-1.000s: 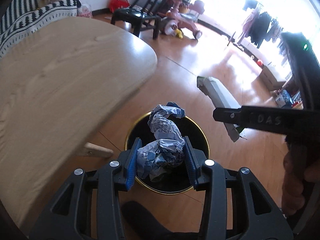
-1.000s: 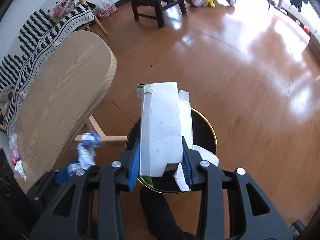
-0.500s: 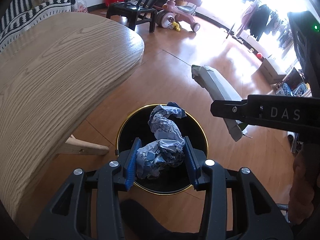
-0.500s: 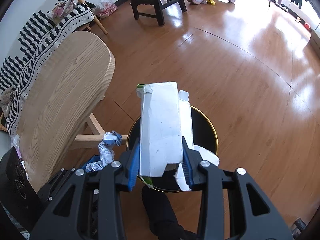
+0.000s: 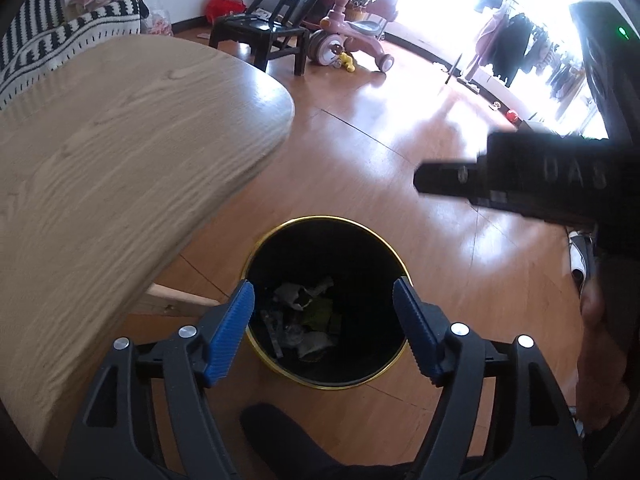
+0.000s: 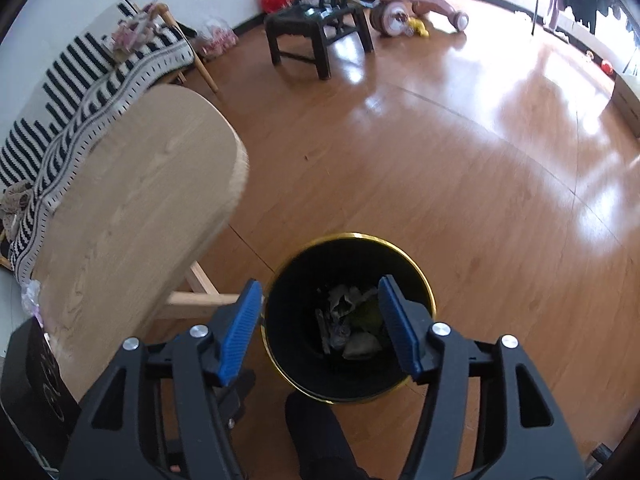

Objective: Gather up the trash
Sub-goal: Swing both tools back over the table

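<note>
A black trash bin with a gold rim (image 5: 394, 254) stands on the wooden floor; it also shows in the right wrist view (image 6: 420, 268). Crumpled trash (image 5: 304, 320) lies at its bottom, seen too in the right wrist view (image 6: 348, 320). My left gripper (image 5: 323, 328) is open and empty right above the bin. My right gripper (image 6: 320, 326) is open and empty above the bin too. The right gripper's black body (image 5: 520, 184) shows at the right of the left wrist view.
A light wooden table (image 5: 100, 168) stands just left of the bin, its leg (image 6: 200, 300) close to the rim. A striped sofa (image 6: 80, 88), a black chair (image 6: 316, 28) and a pink tricycle (image 5: 352, 40) stand farther back. A dark shoe (image 6: 316, 440) is below the bin.
Both grippers have opened. The crumpled wrapper left the left gripper and the white carton left the right gripper; both now lie in the bin.
</note>
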{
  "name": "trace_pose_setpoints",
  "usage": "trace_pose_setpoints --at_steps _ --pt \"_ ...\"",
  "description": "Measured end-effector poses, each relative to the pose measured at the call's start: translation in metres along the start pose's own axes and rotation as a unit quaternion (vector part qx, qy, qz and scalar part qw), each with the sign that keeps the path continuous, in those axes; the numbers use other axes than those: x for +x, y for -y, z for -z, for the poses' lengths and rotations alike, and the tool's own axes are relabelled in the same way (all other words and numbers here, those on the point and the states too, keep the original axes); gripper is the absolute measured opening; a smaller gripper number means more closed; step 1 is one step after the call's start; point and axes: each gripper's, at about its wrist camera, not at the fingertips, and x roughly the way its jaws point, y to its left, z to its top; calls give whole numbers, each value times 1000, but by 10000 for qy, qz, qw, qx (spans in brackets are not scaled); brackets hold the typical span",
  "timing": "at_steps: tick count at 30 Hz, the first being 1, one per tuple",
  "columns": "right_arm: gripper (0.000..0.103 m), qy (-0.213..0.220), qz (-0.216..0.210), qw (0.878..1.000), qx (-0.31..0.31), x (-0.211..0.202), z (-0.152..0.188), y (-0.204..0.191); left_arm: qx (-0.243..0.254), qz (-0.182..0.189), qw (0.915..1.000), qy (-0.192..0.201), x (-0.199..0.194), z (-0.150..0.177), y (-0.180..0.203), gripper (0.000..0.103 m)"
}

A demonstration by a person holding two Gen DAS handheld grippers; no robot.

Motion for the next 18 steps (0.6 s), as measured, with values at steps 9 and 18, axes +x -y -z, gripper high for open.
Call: trace_pose_setpoints --at_steps 9,18 --pt "70 693 -835 9905 -840 -33 9 -119 -263 -589 9964 541 -116 29 -76 79" --pt "70 463 -1831 9589 -2116 -35 61 -307 -1192 -1775 9705 1116 -257 106 -217 85"
